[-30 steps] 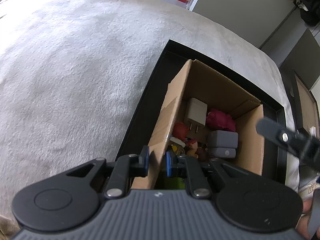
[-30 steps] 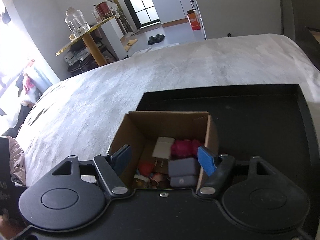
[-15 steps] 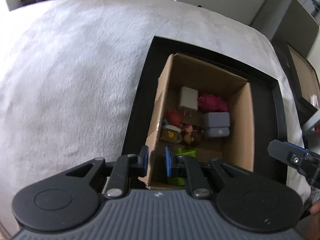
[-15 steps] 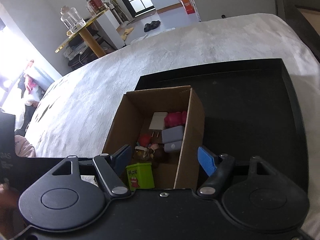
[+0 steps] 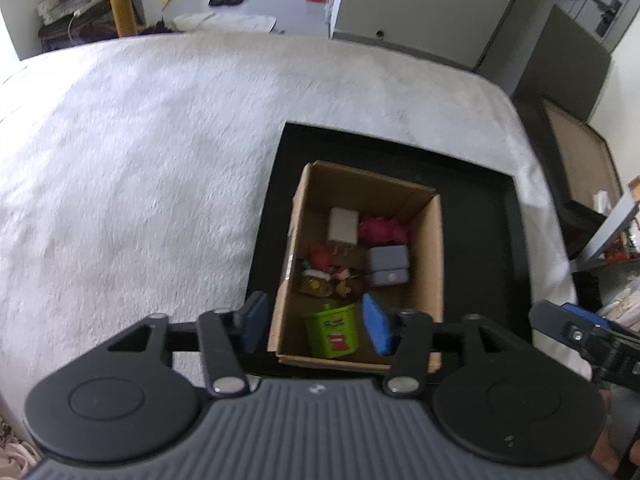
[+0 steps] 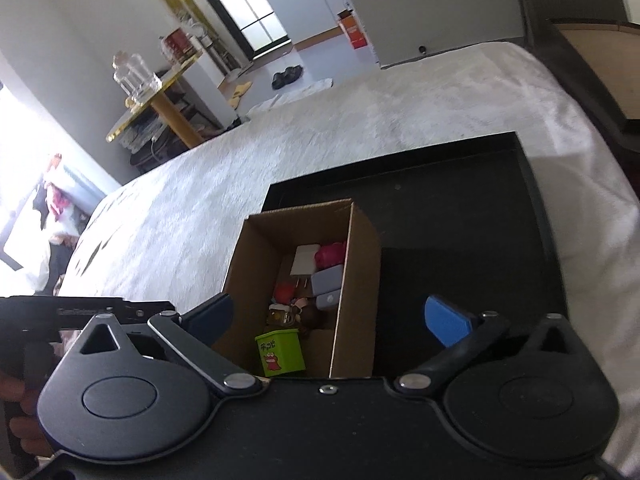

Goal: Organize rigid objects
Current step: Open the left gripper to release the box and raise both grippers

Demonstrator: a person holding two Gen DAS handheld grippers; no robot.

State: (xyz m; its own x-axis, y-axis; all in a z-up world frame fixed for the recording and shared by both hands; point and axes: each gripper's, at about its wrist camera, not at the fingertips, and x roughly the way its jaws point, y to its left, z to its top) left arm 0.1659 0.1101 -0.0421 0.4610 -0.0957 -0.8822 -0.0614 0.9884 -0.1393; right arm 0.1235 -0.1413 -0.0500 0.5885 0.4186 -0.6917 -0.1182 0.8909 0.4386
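Cardboard box (image 5: 434, 264), small figures inside blurred

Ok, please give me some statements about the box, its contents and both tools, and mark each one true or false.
1. The box stands in a black tray. True.
2. The green tub lies on the blanket outside the box. False: it sits inside the box, at its near end.
3. The left tool grips the box wall. False: its jaws are opening and press on nothing.
4. A white charger lies beside a pink toy. True.
5. The right tool holds the grey case. False: its jaws are opening, with nothing held.
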